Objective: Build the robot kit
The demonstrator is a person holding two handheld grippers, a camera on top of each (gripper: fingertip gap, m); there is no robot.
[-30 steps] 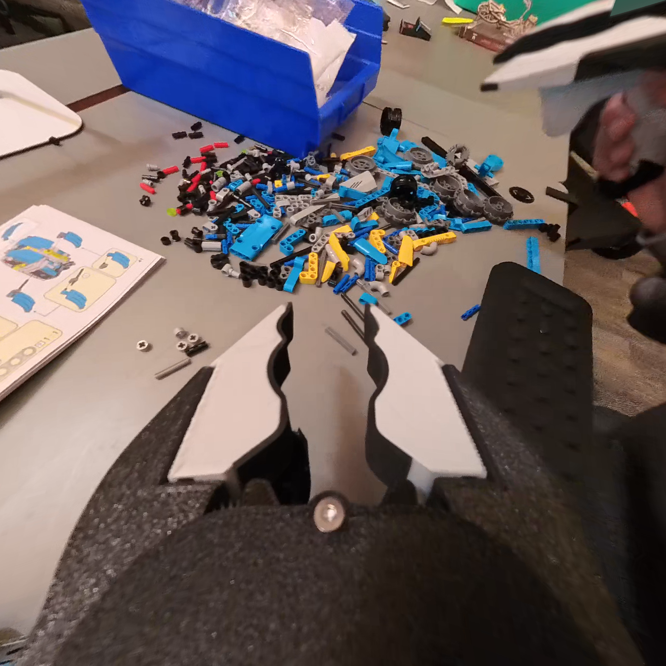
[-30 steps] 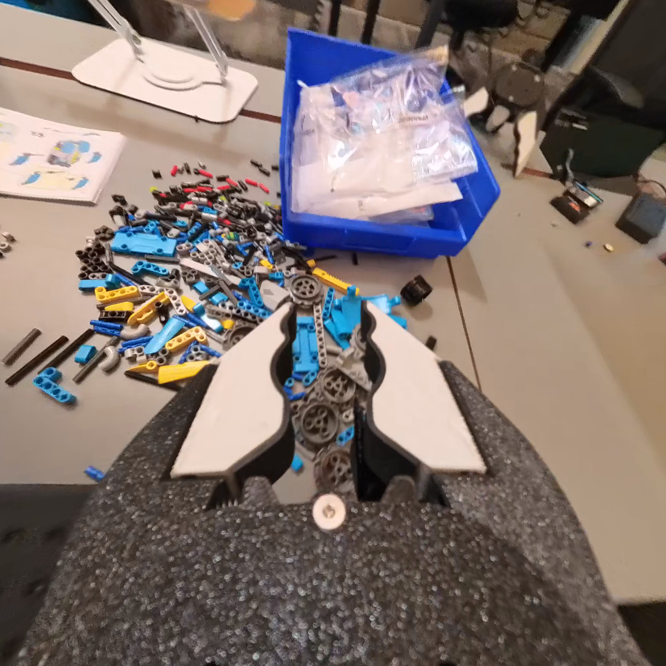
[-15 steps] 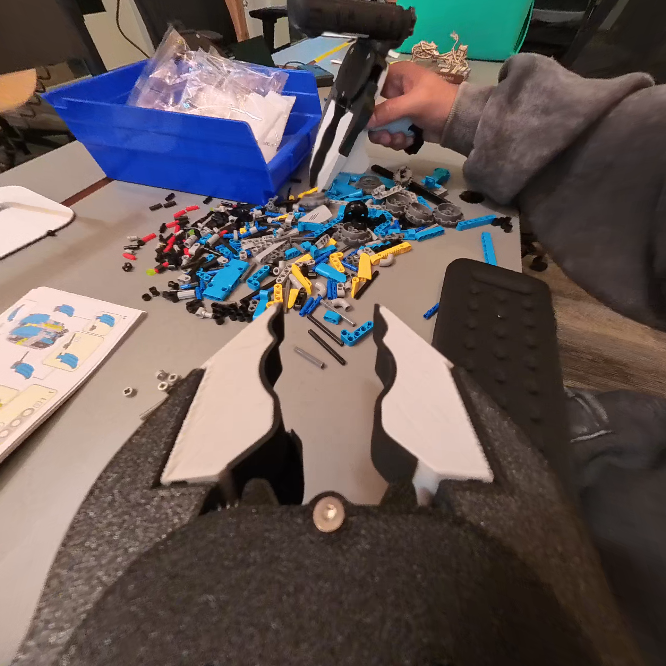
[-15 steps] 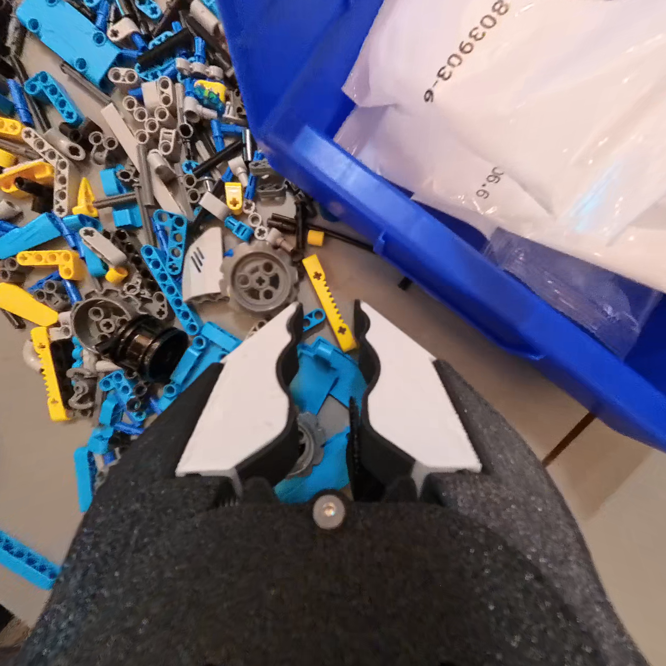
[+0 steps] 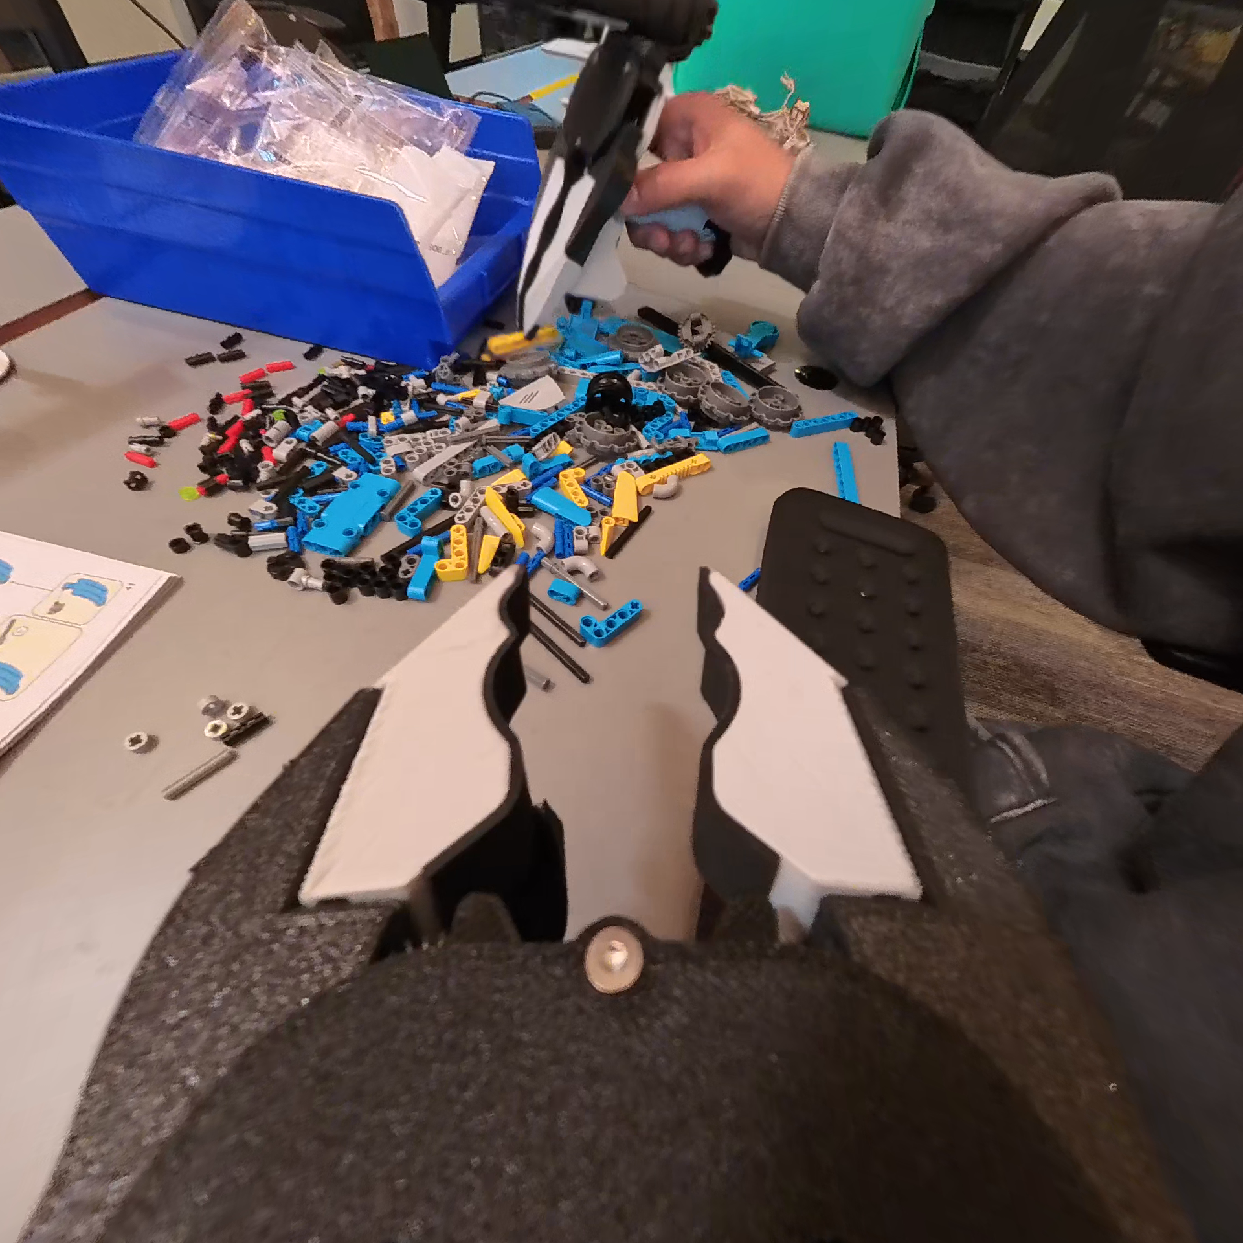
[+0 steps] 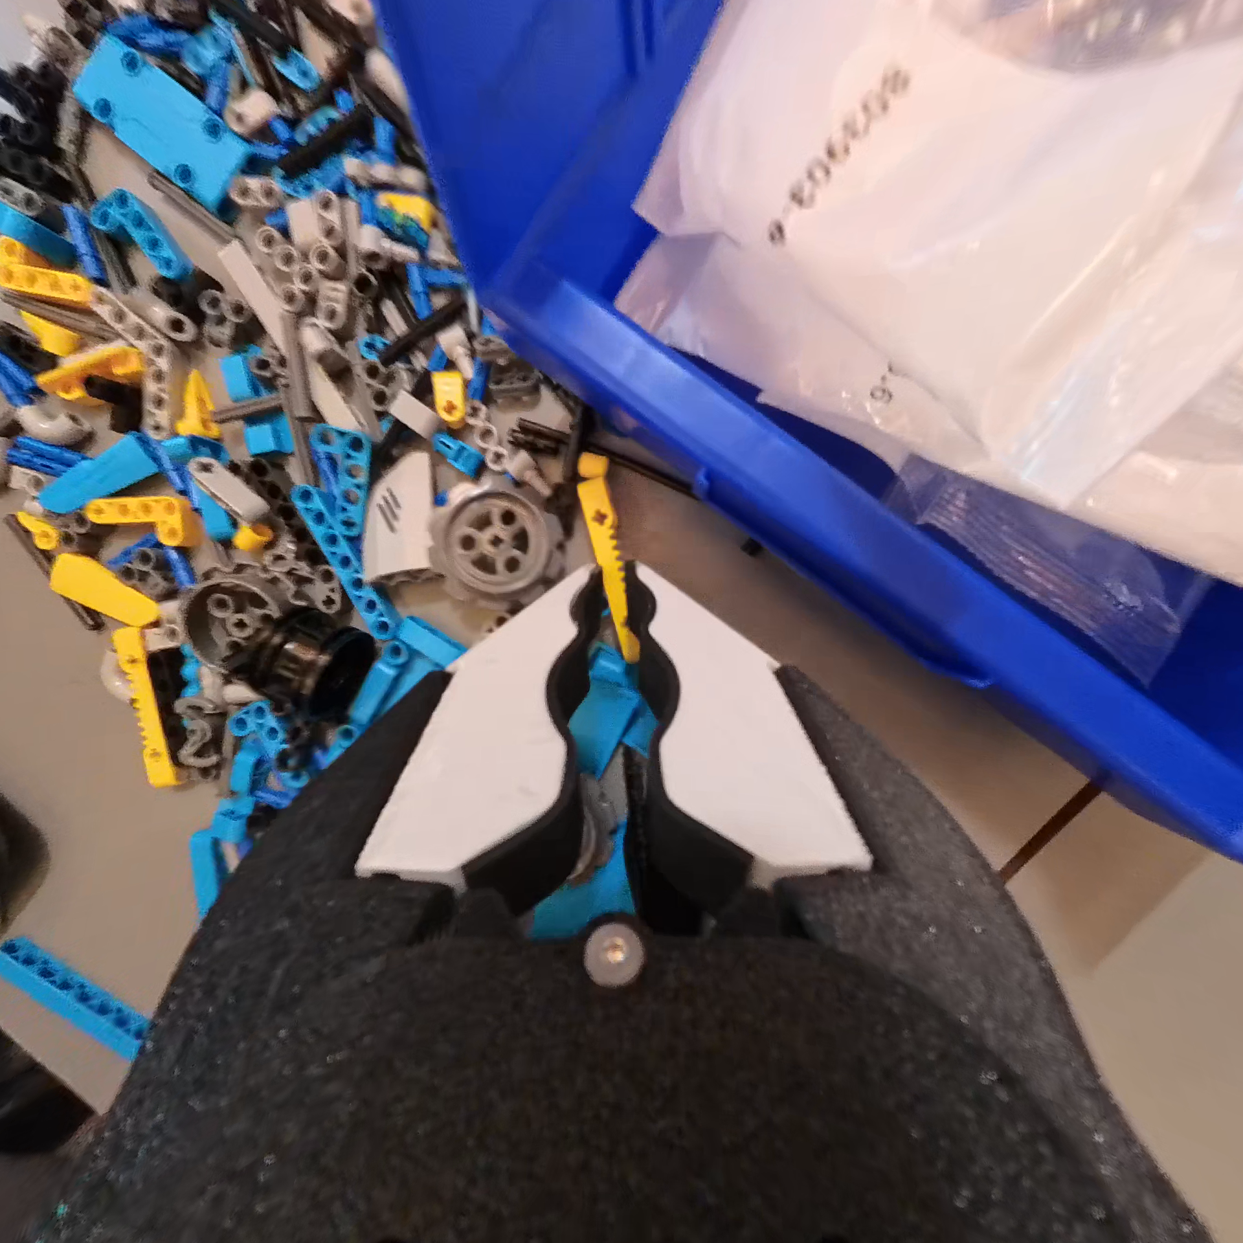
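Instruction booklet (image 5: 60, 625) left of pile; black pad (image 5: 868, 592) right.

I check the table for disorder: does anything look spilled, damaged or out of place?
Nothing looks damaged. The building pieces lie in a loose heap on the grey table beside the blue bin, a few scattered apart. The right gripper has its fingers nearly closed around a yellow toothed bar; the left gripper is open.

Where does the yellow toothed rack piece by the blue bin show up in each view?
Left wrist view: the yellow toothed rack piece lies far off, upper middle, under the right gripper tips.
Right wrist view: the piece is centre frame, its near end between the fingers.
Shared landmark: the blue bin just beside it.
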